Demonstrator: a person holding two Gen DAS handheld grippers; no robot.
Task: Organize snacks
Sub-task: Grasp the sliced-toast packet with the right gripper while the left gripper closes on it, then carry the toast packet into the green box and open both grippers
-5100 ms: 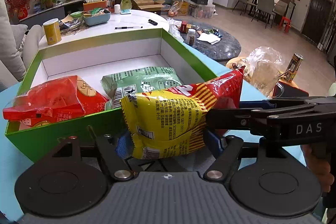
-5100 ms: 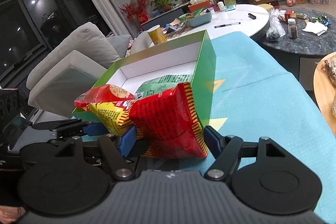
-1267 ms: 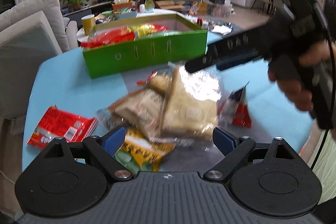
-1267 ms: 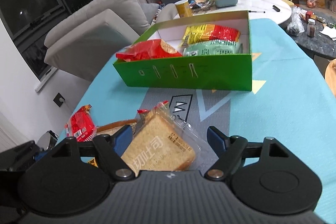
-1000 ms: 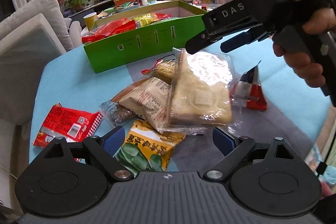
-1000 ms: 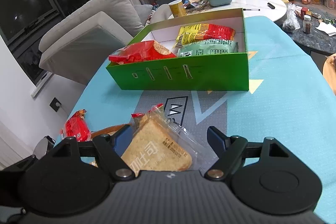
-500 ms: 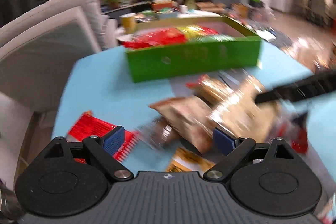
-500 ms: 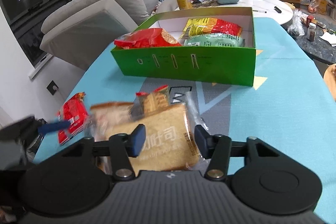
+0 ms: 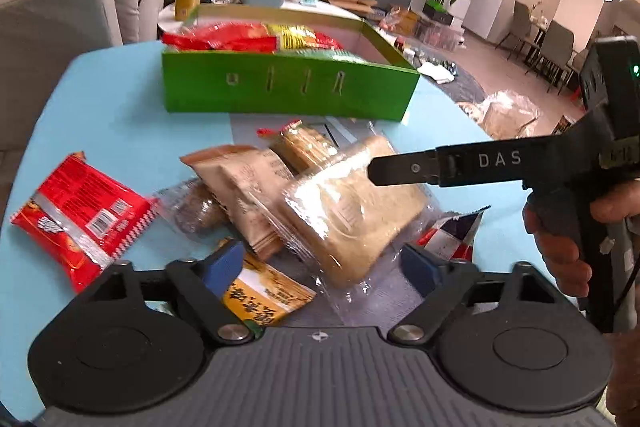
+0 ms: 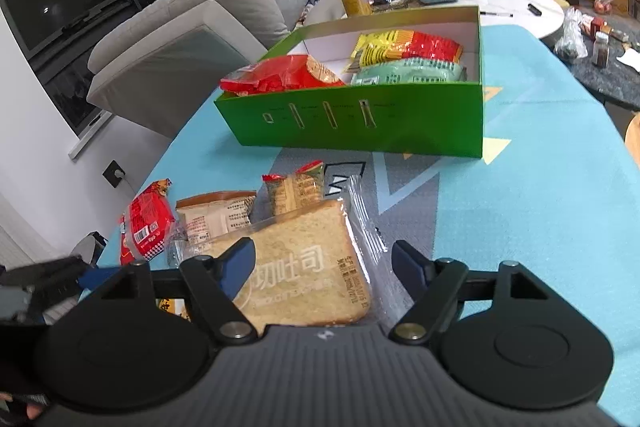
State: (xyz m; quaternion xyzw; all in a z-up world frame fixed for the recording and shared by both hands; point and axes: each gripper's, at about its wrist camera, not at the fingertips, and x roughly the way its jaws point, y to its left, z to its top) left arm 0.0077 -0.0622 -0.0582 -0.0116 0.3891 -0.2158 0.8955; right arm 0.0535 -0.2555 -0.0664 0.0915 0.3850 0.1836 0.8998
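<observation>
My right gripper [image 10: 322, 265] opens again around the toast bag [image 10: 304, 267].
No grip yet; my left gripper [image 9: 322, 263] is closing, pads touching nothing; box [image 10: 360, 125] waits.

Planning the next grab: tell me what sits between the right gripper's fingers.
The bagged toast slice lies between the opening right gripper, untouched by its pads, in the right wrist view.

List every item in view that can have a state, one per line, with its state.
green box: open-topped, three snack packs inside.
sliced bread bag: sealed, flat on the table, between the right fingers, not gripped.
red snack pack: sealed, lying apart from the pile.
brown bread pack: sealed, partly under the sliced bread bag.
yellow snack pack: at the bottom of the pile.
left gripper: closing, pads press nothing.
right gripper: opening.
</observation>
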